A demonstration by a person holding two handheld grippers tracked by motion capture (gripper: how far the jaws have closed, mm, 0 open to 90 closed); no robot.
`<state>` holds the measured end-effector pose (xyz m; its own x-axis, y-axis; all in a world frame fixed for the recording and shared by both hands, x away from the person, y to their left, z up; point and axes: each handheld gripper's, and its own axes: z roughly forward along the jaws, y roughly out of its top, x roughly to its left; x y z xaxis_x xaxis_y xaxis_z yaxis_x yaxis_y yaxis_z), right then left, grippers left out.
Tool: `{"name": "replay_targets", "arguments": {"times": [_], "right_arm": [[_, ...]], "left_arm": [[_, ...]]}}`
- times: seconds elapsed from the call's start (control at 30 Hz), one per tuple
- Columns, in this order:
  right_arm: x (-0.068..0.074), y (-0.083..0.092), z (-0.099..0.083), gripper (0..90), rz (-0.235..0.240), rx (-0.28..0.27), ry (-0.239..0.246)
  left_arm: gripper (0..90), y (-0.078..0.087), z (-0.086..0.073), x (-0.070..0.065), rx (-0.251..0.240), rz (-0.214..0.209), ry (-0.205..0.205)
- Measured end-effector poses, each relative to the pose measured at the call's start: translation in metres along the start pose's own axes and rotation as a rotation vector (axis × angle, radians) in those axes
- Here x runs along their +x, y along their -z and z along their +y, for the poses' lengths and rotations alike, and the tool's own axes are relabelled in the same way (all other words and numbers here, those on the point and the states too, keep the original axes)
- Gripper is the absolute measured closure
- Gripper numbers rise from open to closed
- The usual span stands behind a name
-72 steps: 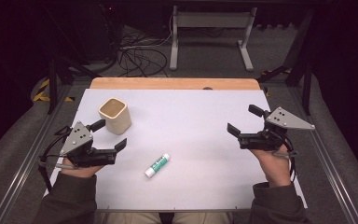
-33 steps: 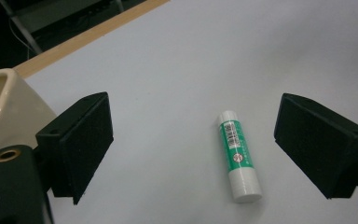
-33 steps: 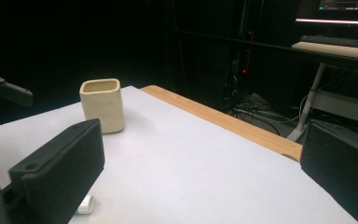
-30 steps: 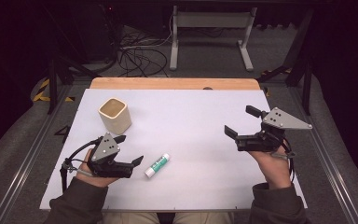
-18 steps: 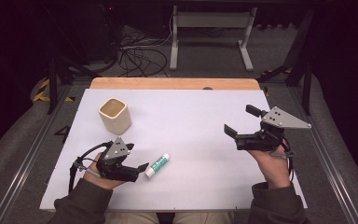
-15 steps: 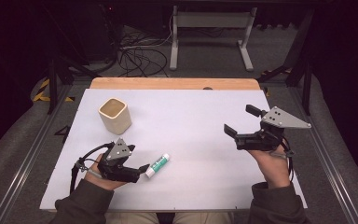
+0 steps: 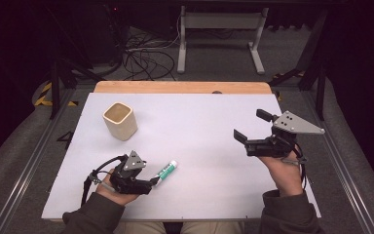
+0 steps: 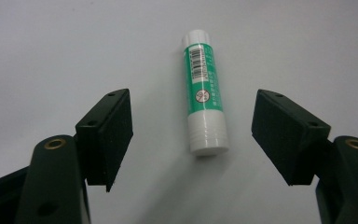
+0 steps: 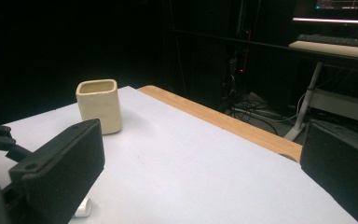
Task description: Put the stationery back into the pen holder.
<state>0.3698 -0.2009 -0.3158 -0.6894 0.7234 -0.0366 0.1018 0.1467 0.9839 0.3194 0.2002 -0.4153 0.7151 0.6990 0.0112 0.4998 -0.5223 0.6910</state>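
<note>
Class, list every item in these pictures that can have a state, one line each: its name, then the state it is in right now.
glue stick: capped, lying flat on the table, between the left gripper's jaws but untouched.
cup: upright, mouth up, standing alone at the table's far left.
left gripper: jaws have just been closing around the glue stick, pads not yet on it.
right gripper: open, held above the table, nothing between its jaws.

I see a glue stick [image 8: 205,91] with a green label, white cap and white base, plus a small black-and-white barcode printed on the green. My left tongs [image 8: 200,140] are matte black with brass-coloured screw holes; the right tongs [image 7: 249,127] are black under a grey plate. The cup [image 7: 120,121] is pale cream, and the counter [image 7: 195,122] is white with a light wooden far edge
</note>
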Motion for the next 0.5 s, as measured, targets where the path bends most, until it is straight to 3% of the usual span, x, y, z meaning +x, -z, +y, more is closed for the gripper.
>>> {"name": "replay_targets", "arguments": {"times": [0.5], "right_arm": [[0.002, 0.000, 0.001, 0.3, 0.006, 0.000, 0.007]], "left_arm": [[37.7, -0.023, -0.013, -0.008, 0.059, 0.006, 0.038]]}}
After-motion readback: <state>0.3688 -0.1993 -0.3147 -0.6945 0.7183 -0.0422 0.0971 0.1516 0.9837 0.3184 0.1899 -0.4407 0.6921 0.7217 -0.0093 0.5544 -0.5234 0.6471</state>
